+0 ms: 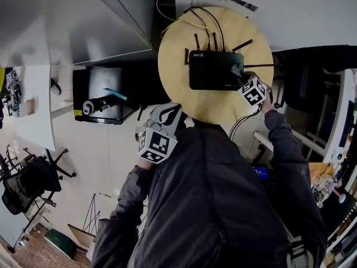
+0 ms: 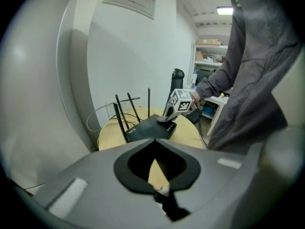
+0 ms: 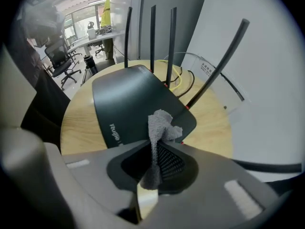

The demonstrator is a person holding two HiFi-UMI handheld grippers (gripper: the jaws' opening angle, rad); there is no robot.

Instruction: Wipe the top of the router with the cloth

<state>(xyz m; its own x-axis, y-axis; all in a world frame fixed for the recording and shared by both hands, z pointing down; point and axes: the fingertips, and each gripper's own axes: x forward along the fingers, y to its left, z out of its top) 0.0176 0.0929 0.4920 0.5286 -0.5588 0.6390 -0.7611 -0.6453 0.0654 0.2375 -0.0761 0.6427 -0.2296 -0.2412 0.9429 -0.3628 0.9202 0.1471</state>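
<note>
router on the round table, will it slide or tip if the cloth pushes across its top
The router looks low, flat and wide, so tipping seems unlikely. It is probably light on a smooth wooden table, so a sideways push from the cloth may slide it. The cables at its back might restrain it a little.
</note>
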